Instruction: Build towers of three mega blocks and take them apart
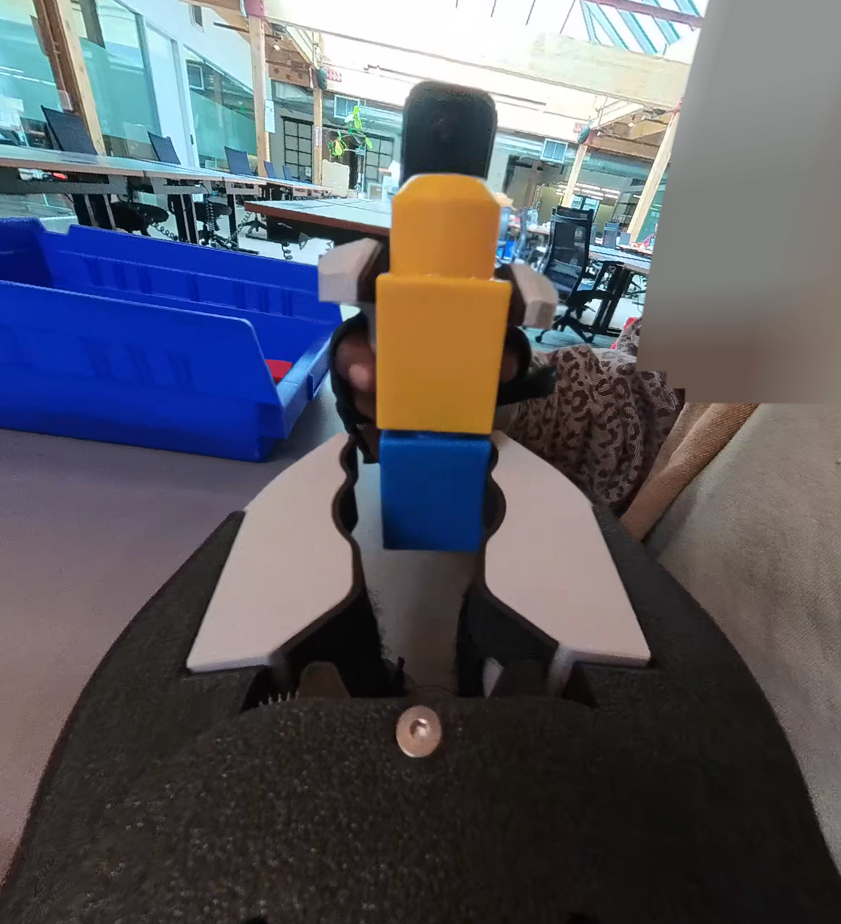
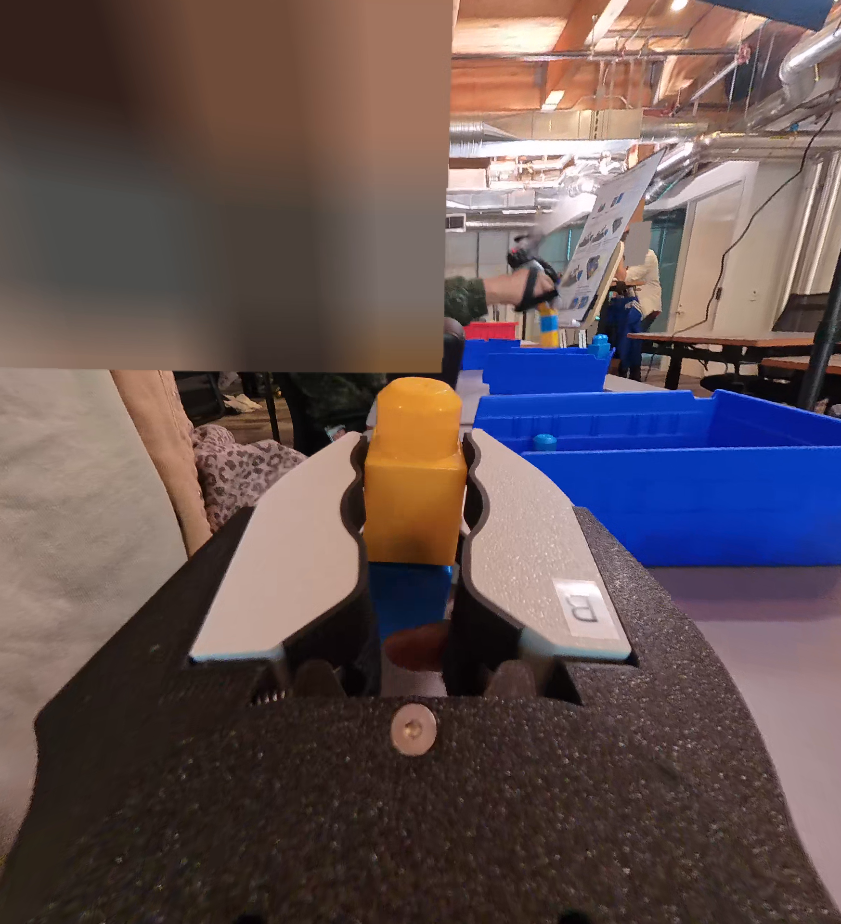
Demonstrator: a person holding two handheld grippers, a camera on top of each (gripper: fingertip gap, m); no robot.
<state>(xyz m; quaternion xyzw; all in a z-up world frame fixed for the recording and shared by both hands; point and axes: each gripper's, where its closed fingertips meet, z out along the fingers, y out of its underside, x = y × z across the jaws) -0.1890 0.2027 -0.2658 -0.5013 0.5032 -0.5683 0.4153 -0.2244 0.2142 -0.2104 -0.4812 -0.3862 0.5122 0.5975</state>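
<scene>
Between both tongs stands a stack: yellow plastic mega block [image 1: 438,350] on blue plastic mega block [image 1: 433,492]. Right tongs [image 2: 414,492] are clamped on the yellow block's sides. Left tongs [image 1: 431,492] straddle the blue one, a gap showing on its left side, not pressing. Stack's base is hidden. Blue plastic bin [image 2: 708,505] sits on the grey tabletop [image 1: 83,525], a red piece [image 1: 278,370] inside mostly hidden.

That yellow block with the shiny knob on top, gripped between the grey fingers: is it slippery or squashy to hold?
The yellow block is probably stiff: its edges stay straight between the right gripper's fingers. Its glossy, highlighted surface suggests it could slip, though the flat sides give the pads good purchase. It looks like hollow moulded plastic, so likely light for its size.
</scene>
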